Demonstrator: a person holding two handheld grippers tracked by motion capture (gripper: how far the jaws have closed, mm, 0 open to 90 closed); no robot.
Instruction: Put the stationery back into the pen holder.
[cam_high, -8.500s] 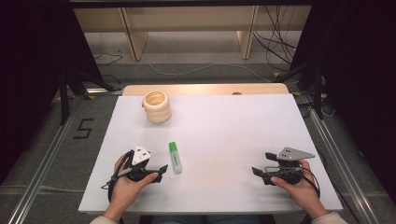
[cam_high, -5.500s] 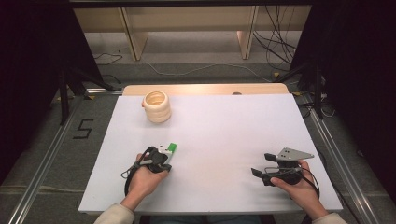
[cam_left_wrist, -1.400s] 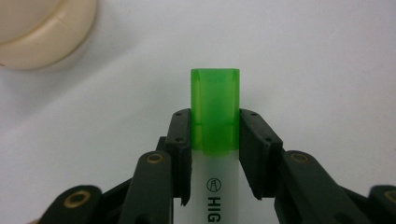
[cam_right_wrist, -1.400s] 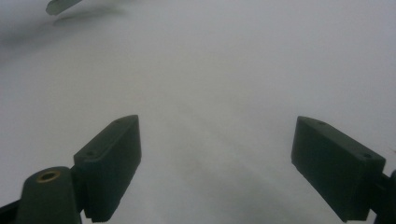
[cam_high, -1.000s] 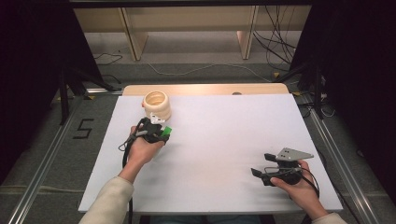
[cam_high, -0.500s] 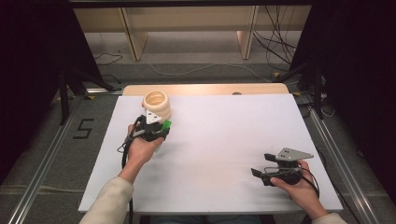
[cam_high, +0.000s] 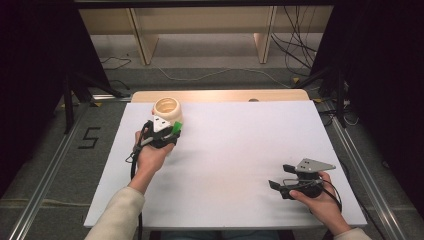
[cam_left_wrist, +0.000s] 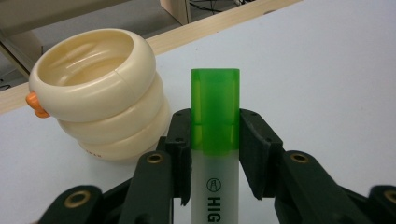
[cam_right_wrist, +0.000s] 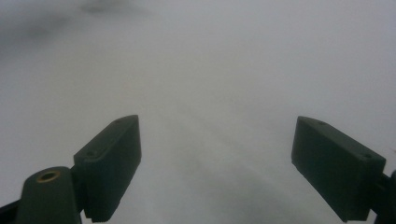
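Your left gripper (cam_left_wrist: 215, 154) is clamped on the green-capped highlighter (cam_left_wrist: 215, 140), just off the cream cup (cam_left_wrist: 100, 93) at its 10 o'clock. Lift above the rim, tip cap-down before releasing (your right gripper (cam_high: 287, 184) rests with jaws apart).

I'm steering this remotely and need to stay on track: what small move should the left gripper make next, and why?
Probably lift and carry the green-capped white highlighter over the mouth of the cream ringed plastic cup. The left gripper is clamped on the highlighter, cap forward, just beside the cup and apparently below its rim, so it has to clear the rim first.
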